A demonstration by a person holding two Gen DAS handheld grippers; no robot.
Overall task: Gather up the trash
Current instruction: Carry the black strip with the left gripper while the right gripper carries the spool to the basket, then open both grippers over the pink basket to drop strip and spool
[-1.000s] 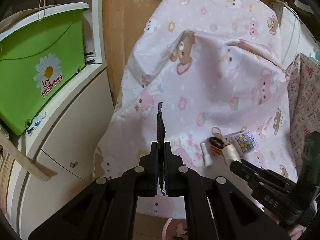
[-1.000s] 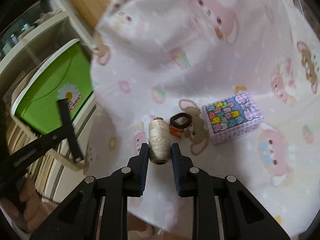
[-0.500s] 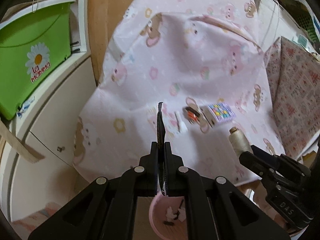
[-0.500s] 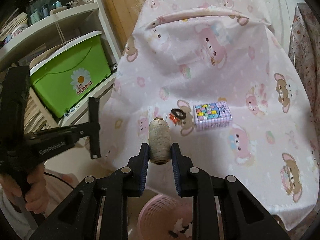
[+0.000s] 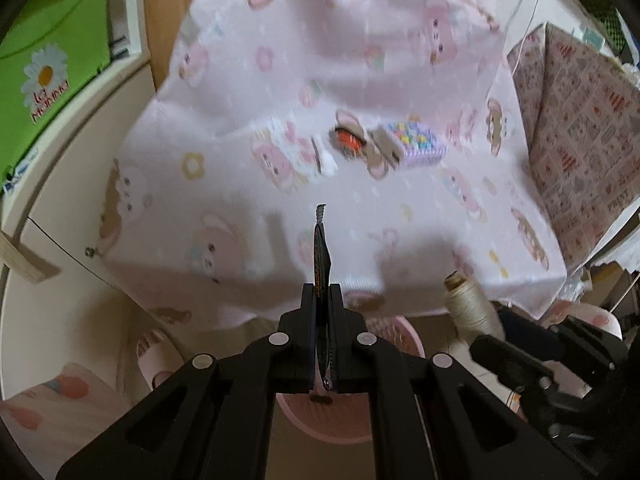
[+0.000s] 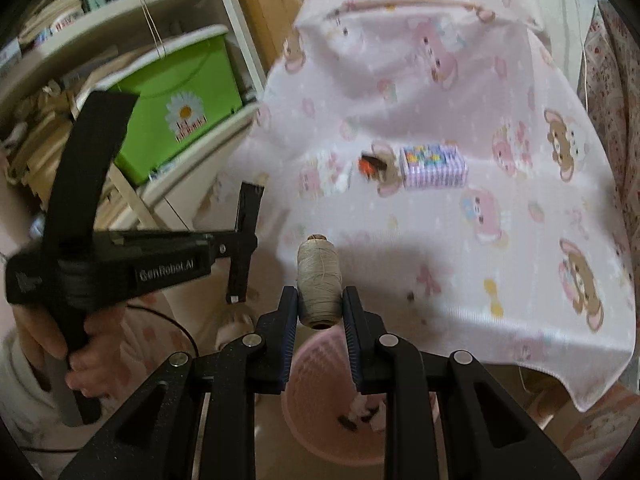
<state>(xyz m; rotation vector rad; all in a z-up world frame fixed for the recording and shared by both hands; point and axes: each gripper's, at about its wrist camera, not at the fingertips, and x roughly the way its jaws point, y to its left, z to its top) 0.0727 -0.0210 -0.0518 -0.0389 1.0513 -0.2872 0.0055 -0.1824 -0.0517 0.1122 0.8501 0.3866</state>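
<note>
My left gripper (image 5: 321, 296) is shut on a thin black wrapper (image 5: 321, 248) that sticks up between its fingers. It hangs above a pink basket (image 5: 404, 328) on the floor. My right gripper (image 6: 319, 300) is shut on a cream thread spool (image 6: 319, 276), over the same pink basket (image 6: 316, 368), which holds scraps. The spool also shows in the left wrist view (image 5: 468, 304). On the pink bear-print cloth (image 6: 460, 240) lie a colourful checked box (image 6: 434, 166), an orange-and-black item (image 6: 370, 164) and a small white piece (image 5: 326, 156).
A green bin with a daisy logo (image 6: 180, 96) sits on white shelving (image 6: 120, 12) at the left. A patterned cushion (image 5: 580, 128) lies at the right. The cloth's front edge hangs over the basket. A pink slipper (image 5: 154, 352) is on the floor.
Both grippers have pulled back and down from the cloth with their loads. They now hang over the pink basket, and the items on the cloth look farther away.
</note>
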